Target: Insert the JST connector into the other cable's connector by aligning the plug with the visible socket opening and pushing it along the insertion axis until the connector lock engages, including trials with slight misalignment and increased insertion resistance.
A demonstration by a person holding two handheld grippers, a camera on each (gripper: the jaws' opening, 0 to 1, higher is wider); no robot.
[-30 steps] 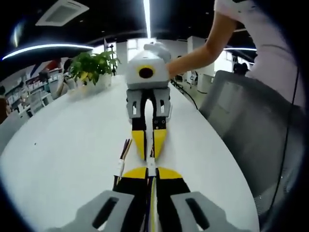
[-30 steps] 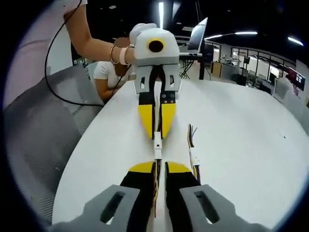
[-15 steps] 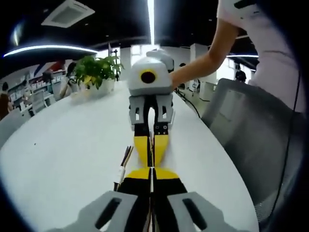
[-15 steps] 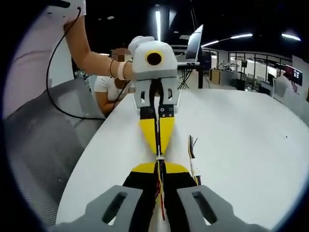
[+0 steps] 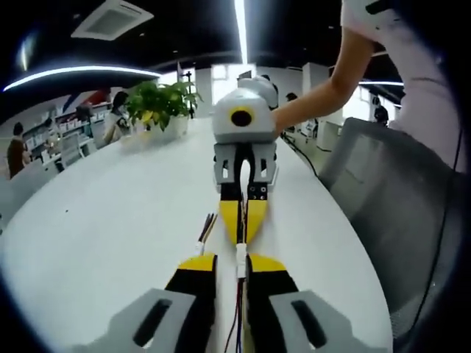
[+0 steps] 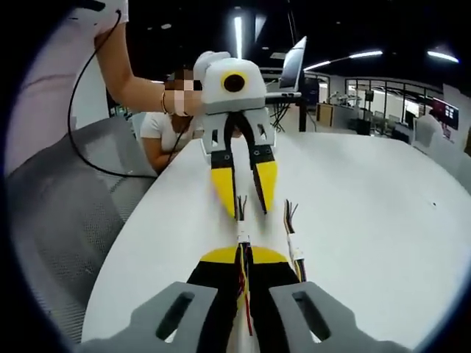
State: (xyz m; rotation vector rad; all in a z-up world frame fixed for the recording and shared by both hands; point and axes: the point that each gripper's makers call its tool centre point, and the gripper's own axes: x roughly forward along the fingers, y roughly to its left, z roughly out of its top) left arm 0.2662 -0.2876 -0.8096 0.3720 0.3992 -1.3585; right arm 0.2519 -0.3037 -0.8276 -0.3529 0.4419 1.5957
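Your left gripper (image 5: 229, 262) has just opened: half a second ago its yellow tips were pinched together nose to nose with the right gripper (image 5: 243, 229), and now they stand well apart with nothing between them but slack wire. From the right gripper view you see the same thing head-on, the left gripper (image 6: 245, 209) splayed wide and backed a little off.

Your right gripper (image 6: 241, 254) has not let go. Its jaws are pressed shut on the thin red and yellow wires, and the JST connector (image 6: 241, 237) sticks out just ahead of its tips. In the left gripper view that connector (image 5: 241, 257) sits between your open left tips, touching neither.

I read this as the release after the push: the white housing appears as one piece and hangs together from one side alone. Whether the lock has caught is too small to tell.

The housing is small, blocky, matt white plastic; the leads are fine, limp and bend freely. A spare cable (image 6: 293, 237) of the same sort lies just beside your right gripper on the smooth, glossy white worktop (image 6: 368, 220).
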